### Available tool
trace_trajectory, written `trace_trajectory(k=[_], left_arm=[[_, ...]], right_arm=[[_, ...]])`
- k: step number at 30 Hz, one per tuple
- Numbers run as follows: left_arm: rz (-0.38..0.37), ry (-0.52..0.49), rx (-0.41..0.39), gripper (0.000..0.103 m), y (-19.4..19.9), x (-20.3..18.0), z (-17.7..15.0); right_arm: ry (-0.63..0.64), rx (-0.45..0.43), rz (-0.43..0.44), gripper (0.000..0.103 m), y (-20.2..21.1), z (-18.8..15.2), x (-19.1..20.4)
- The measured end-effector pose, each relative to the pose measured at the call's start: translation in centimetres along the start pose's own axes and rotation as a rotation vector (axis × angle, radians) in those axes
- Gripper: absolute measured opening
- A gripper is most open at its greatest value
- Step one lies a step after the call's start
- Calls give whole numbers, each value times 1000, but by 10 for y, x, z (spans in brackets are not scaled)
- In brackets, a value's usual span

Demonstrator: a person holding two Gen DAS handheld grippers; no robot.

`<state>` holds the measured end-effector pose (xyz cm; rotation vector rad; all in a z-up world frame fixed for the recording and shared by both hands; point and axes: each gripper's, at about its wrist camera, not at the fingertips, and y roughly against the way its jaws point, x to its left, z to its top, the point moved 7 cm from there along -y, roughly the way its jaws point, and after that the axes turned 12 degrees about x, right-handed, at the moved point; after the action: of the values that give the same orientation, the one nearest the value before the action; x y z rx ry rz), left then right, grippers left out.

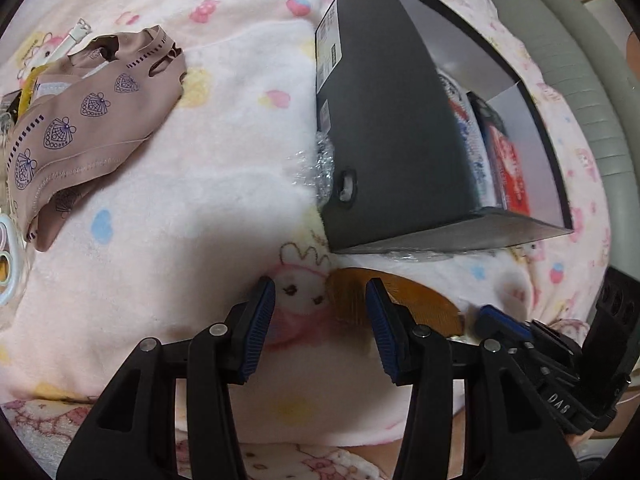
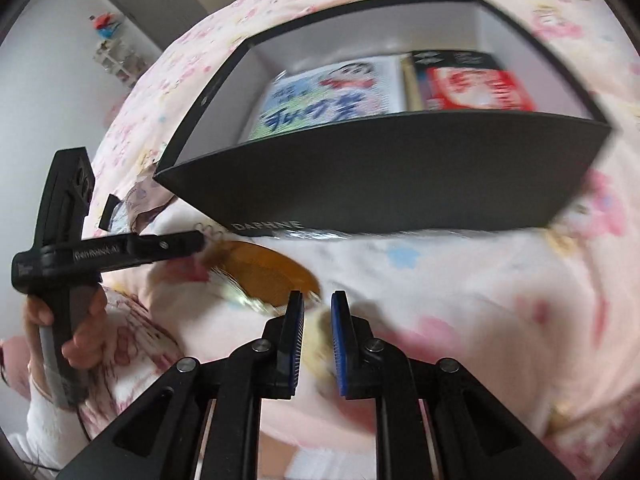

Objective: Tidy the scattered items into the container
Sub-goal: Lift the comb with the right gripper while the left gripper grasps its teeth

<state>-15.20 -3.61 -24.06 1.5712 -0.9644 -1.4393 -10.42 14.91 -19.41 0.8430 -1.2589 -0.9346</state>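
Our left gripper (image 1: 320, 292) has jaws standing wide, nothing btwn them; our right gripper (image 2: 318, 304) has jaws narrow w/ a small gap, bare blanket behind, nothing gripped.

Largest first: the pink cartoon-print blanket (image 1: 168, 184) covers the whole surface. On it, at abt 2 o'clock in the left wrist view, sits the black box (image 1: 400, 128), open top, w/ a cartoon book (image 2: 328, 92) and a red packet (image 2: 476, 88) lying inside. At 10 o'clock in that view lies a brown patterned cloth (image 1: 80, 120), well apart from the box. An amber comb (image 2: 264, 268) lies on the blanket just in front of the box's near wall, its tip beside our right gripper's left pad; we can't tell if they touch. Left view: the comb is partly hidden behind the right-hand finger (image 1: 382, 328).
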Motion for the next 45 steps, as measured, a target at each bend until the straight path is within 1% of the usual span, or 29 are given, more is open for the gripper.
trace_trajectory(k=[1,2,4,6,8,11,12,14,17,19,20,23,24,25,27,28,29,30,31,34,35,37,39,41,42,45], left_arm=[[4,-2,2,47,-1,0,0],[7,-2,2,47,-1,0,-1],[6,2,8,47,-2,0,-2],[2,2,11,47,-3,0,-3],[13,-10,1,47,-4,-5,-3],[27,-2,-15,47,-12,-12,-2],[49,23,-28,47,-14,-10,0],[70,48,-38,47,-16,-7,2],[99,43,-28,47,-20,-8,2],[117,33,-27,46,-21,-10,1],[120,24,-27,46,-21,-11,0],[70,10,5,47,-25,-16,-2],[60,8,15,47,-27,-17,-2],[51,2,25,47,-29,-19,-2],[31,-25,38,38,-31,-25,-4],[37,-37,33,38,-30,-27,-5],[42,-48,23,37,-27,-29,-8],[36,-58,9,37,-22,-31,-11],[11,-72,-4,37,-16,-34,-16],[-93,-114,-17,37,1,-50,-33],[-116,-139,-16,37,4,-58,-41],[-124,-178,-10,37,4,-76,-53],[-119,-229,9,37,1,-96,-64],[-94,-262,10,37,-4,-110,-66],[-82,-260,19,37,-10,-113,-68],[-55,-229,44,37,-16,-92,-64]], right_arm=[[12,22,7,11,-9,2,6],[24,47,-7,11,-17,2,10],[56,63,-59,11,-22,-2,11],[83,67,-95,12,-18,-10,7],[64,77,-112,12,-11,-17,-6],[8,50,-70,12,5,-16,-15],[2,32,-56,12,9,-13,-14],[-23,11,-4,13,10,-7,-12],[-52,46,61,20,-6,2,-10],[-69,82,-1,21,-17,-3,-15],[-81,60,-10,21,-13,-3,-18],[-90,18,-45,22,1,-4,-23],[-85,19,-36,23,1,-4,-23],[-82,46,-7,27,-3,-4,-22],[-82,79,66,31,-14,-1,-22],[-92,79,102,31,-19,1,-21],[-101,73,105,30,-19,1,-21],[-96,53,103,27,-13,2,-18],[-72,23,87,26,-3,0,-12],[14,-52,42,26,37,-15,5],[38,-77,21,26,52,-23,8],[54,-100,4,26,69,-31,6],[25,-89,1,26,77,-38,-4],[2,-82,-4,26,75,-44,-17],[-4,-82,1,27,71,-47,-20],[-47,-28,-2,27,55,-56,-32]])
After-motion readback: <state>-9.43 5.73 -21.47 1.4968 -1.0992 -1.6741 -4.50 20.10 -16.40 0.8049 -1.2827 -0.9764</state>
